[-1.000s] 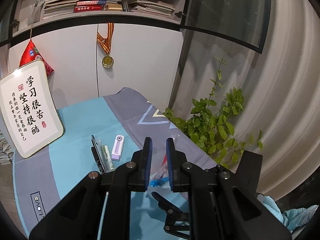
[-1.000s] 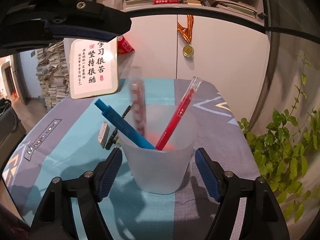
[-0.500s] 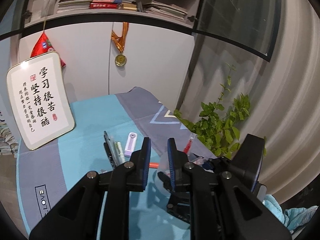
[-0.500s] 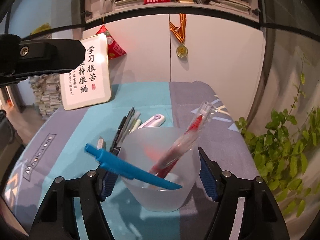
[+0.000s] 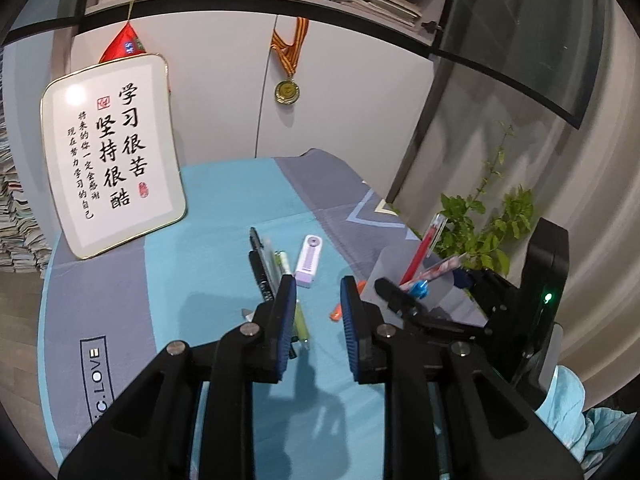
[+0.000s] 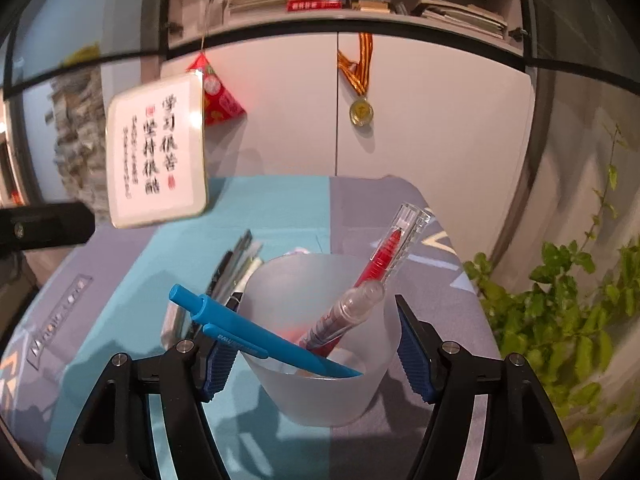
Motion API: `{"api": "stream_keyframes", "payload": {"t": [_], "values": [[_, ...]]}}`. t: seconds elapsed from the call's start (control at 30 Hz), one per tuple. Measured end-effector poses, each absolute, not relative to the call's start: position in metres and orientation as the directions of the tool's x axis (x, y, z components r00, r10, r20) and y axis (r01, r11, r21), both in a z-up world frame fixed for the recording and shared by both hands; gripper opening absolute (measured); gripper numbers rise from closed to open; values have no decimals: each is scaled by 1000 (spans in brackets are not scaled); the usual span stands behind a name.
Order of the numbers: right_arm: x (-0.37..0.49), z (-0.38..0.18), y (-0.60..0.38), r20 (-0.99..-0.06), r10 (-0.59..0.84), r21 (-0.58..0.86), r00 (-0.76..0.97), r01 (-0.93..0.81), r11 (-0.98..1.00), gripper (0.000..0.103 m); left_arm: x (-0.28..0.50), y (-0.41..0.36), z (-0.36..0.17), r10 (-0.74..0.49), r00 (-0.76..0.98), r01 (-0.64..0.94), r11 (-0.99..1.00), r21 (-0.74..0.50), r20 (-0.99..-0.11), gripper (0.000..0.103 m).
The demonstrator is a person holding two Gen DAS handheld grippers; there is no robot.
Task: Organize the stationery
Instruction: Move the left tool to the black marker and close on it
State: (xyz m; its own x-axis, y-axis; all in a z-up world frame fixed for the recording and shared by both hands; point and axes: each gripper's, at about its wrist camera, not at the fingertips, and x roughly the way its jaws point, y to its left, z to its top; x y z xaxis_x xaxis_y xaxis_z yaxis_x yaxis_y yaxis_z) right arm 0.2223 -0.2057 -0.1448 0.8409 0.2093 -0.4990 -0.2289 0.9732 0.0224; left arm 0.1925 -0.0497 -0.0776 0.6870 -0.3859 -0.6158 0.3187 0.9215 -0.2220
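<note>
A frosted plastic cup (image 6: 320,344) sits between my right gripper's (image 6: 316,350) fingers, which press its sides. It holds a blue pen (image 6: 256,340), a red pen (image 6: 390,246) and a clear pen with red print (image 6: 344,316). The cup also shows in the left wrist view (image 5: 400,276). My left gripper (image 5: 318,326) is empty, jaws a little apart, above the cloth. Ahead of it lie black pens (image 5: 260,264), a green pen (image 5: 298,316), a lilac correction tape (image 5: 308,262) and a small orange piece (image 5: 336,312).
A framed calligraphy board (image 5: 112,156) leans at the back left of the blue-grey tablecloth (image 5: 224,216). White cabinet doors with a hanging medal (image 5: 287,91) stand behind. A green plant (image 5: 488,224) is off the table's right edge. Paper stacks (image 5: 16,228) are at far left.
The right gripper has lifted and tilted the cup toward me, and the pens shifted inside. The left gripper has pulled back to the left and its jaws have opened slightly.
</note>
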Motion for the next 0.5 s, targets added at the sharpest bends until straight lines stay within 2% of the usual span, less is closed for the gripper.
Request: {"api": "stream_keyframes", "payload": {"t": [0.3,0.43,0.5], "values": [[215,-152,-213,-417,246,39,875,-254,967,72,195,-45,-95,-365,663,286,930,-230,-653,21],[212,-151,-210,-412,233,12,881,-250,968,72,201,-40,-106,-319,665,242,947,-209,-675,30],[212,-151,-209,-413,230,6,882,-249,968,72,208,-39,-115,-299,654,218,954,-205,-695,30]]}}
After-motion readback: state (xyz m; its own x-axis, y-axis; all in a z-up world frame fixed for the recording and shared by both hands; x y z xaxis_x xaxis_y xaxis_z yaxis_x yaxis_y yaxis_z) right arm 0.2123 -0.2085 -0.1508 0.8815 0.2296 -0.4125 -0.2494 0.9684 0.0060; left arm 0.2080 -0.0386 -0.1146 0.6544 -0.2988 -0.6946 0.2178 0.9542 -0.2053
